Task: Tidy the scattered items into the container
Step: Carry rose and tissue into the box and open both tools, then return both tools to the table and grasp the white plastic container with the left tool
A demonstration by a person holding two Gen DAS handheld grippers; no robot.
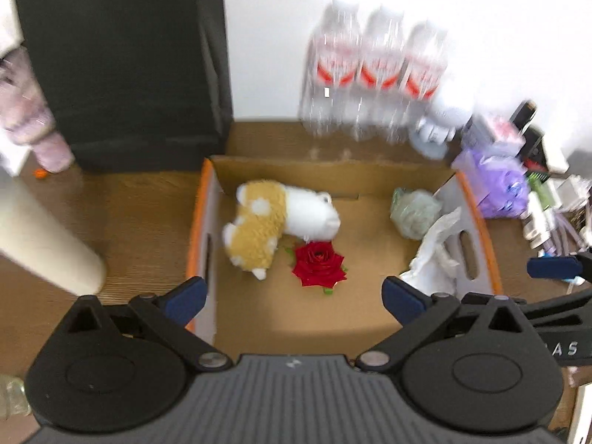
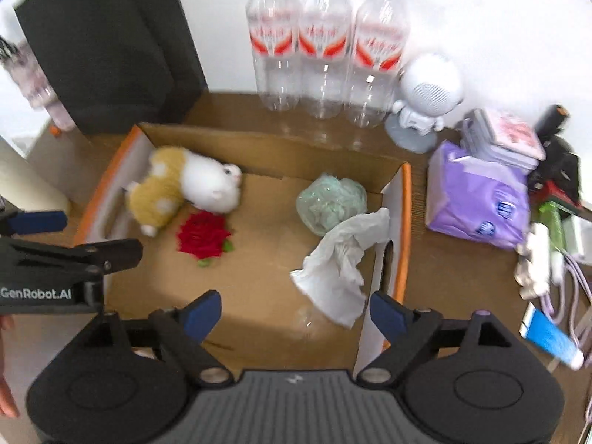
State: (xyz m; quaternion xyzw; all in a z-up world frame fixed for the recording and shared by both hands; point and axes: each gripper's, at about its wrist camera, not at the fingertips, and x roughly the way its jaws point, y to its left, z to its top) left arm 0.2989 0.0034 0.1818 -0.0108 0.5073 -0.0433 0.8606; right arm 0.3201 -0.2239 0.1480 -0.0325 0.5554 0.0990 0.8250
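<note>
An open cardboard box with orange rims (image 1: pixel 199 218) (image 2: pixel 407 199) sits on the wooden table. Inside lie a tan and white plush toy (image 1: pixel 273 218) (image 2: pixel 188 185), a red rose (image 1: pixel 318 264) (image 2: pixel 203 235), a crumpled green bag (image 1: pixel 414 212) (image 2: pixel 331 203) and a crumpled white tissue (image 1: pixel 436 255) (image 2: pixel 344 262) against the right wall. My left gripper (image 1: pixel 294 298) is open and empty above the box's near edge. My right gripper (image 2: pixel 294 312) is open and empty above the box's near right part, close to the tissue.
Three clear water bottles (image 2: pixel 322 40) stand behind the box, with a white robot figurine (image 2: pixel 425 100) beside them. A black box (image 1: pixel 118 59) stands back left. A purple tissue pack (image 2: pixel 477 199), cables (image 2: pixel 569 281) and small items crowd the right. A cream cylinder (image 1: pixel 44 236) lies left.
</note>
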